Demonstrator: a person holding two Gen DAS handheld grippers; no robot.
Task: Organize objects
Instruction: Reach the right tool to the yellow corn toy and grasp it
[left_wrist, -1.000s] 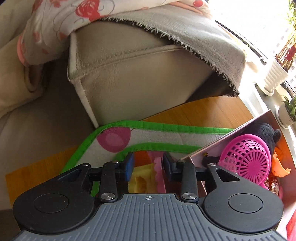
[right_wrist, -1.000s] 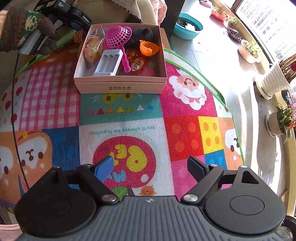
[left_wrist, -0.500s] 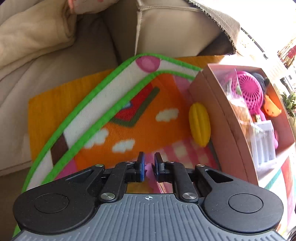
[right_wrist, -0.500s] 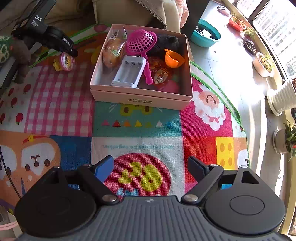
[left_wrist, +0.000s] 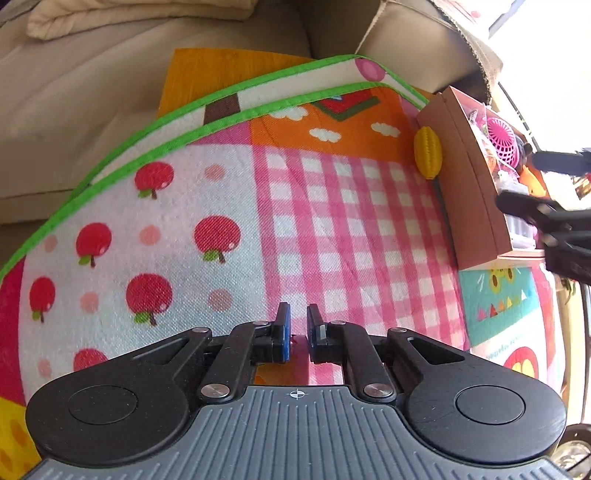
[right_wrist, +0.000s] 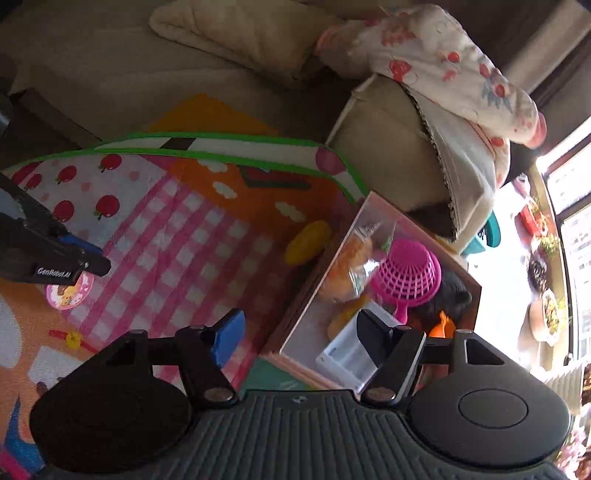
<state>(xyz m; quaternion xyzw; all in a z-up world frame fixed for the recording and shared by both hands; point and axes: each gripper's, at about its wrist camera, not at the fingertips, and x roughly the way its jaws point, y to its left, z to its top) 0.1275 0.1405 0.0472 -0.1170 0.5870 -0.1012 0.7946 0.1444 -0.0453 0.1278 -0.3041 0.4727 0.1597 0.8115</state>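
My left gripper is shut on a small pink round toy, held low over the play mat; it also shows at the left of the right wrist view. A yellow corn toy lies on the mat against the left wall of the cardboard box; it also shows in the right wrist view. My right gripper is open and empty, hovering over the near left corner of the box. The box holds a pink strainer, a white battery charger and other toys.
A beige sofa with a floral blanket stands behind the box and mat. Potted plants and a teal basin sit by the bright window on the right. The mat's green edge borders the sofa base.
My left gripper has drawn back leftward from the box with the pink toy in it. My right gripper has moved forward and now hovers at the box's near corner.
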